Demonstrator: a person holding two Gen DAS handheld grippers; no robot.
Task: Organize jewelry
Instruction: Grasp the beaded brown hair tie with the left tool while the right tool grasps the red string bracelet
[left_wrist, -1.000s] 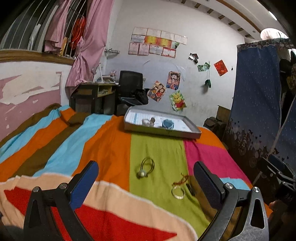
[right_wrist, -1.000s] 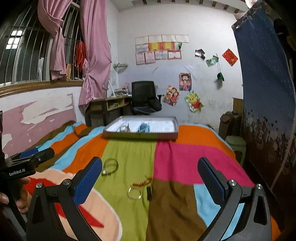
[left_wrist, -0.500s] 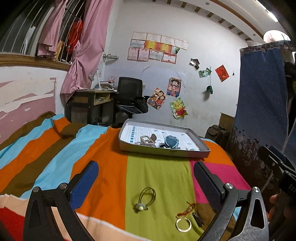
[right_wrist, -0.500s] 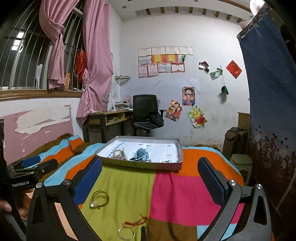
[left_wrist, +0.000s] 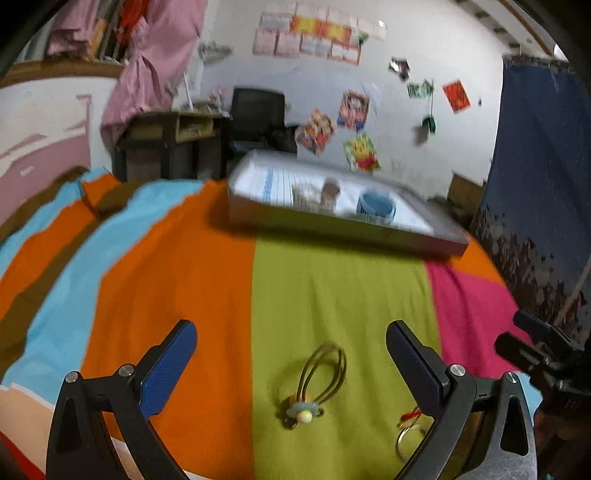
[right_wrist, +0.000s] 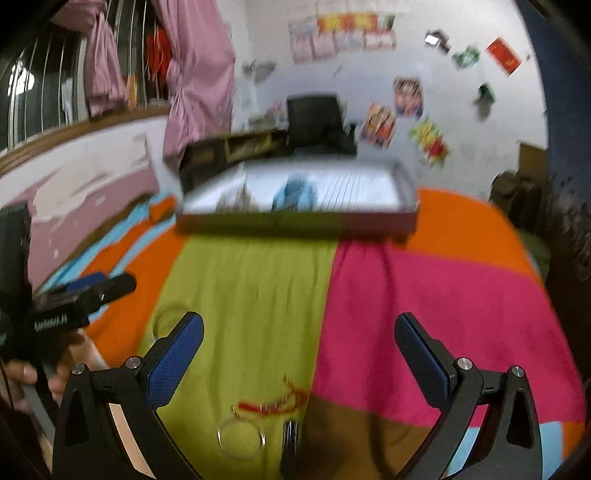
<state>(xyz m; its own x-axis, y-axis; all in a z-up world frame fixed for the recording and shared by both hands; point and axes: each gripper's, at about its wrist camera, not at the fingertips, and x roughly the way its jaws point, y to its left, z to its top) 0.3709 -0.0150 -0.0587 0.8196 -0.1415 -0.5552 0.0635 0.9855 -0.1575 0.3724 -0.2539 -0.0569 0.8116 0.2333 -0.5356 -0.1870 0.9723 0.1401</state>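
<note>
**Loose jewelry on the bed, both tools spread wide**

Across the striped bedspread (left_wrist: 177, 266), the grey tray (left_wrist: 332, 221) sits at the far end, already holding a blue ring-shaped piece (left_wrist: 376, 205) and a smaller item too blurred to name. Nearer, on the green stripe, lies the looped cord with a bead (left_wrist: 314, 384), its long axis running away from the camera, directly between the released fingers of the left tool (left_wrist: 291, 365), which looks better placed to take it. The right tool (right_wrist: 299, 358), also released and empty, hovers over the red string (right_wrist: 273, 404), a clear ring (right_wrist: 242, 435) and a dark clip (right_wrist: 290, 439). Lettering on the left tool's body is too blurred to read.
</note>
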